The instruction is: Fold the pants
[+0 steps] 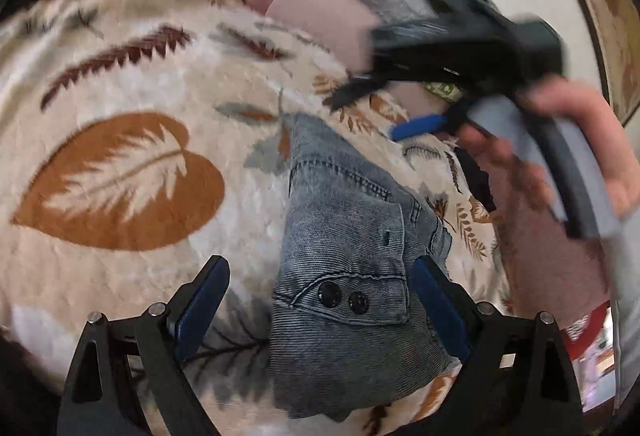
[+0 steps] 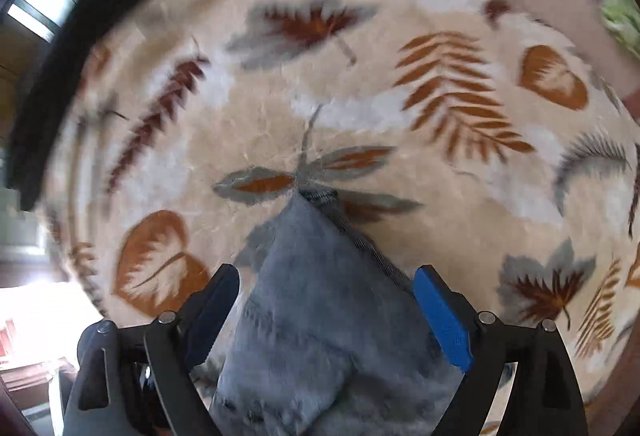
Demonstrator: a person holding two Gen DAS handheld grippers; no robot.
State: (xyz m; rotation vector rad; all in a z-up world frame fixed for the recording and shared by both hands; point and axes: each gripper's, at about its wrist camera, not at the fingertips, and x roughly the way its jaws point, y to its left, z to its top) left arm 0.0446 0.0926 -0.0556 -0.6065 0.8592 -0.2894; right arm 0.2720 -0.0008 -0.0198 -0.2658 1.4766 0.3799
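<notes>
Both sets of fingers are spread and grasping nothing: left gripper (image 1: 320, 300) has its blue pads either side of the jeans (image 1: 352, 252) with clear gaps, not pressing; right gripper (image 2: 326, 312) likewise wide apart, denim between the pads but untouched as far as the blurred right wrist view shows. Jeans lie on a leaf-print blanket (image 1: 120, 175), cream with orange and brown leaves. From the left wrist view the denim is already a compact bundle: layers stacked, a pocket flap with two dark snap buttons (image 1: 343, 298) on top, seams running up to a narrow corner. From the right wrist view the same bundle tapers to a point near a grey-and-rust leaf motif, top layer smooth-ish, heavy motion blur. Also in the left view, the right gripper's body with one blue pad (image 1: 418, 127) sits above and beyond the jeans, held in a person's hand (image 1: 576, 155), apart from the fabric. Judgement: the folding looks mostly done, pants reduced to a small multi-layer packet and both tools let go of it. What's left, probably: square up the edges, flatten the top layer, maybe one more tidy-up fold since the shape is tapered, not rectangular. Lower edge of the bundle is hidden under the grippers, can't tell how neat it is.
</notes>
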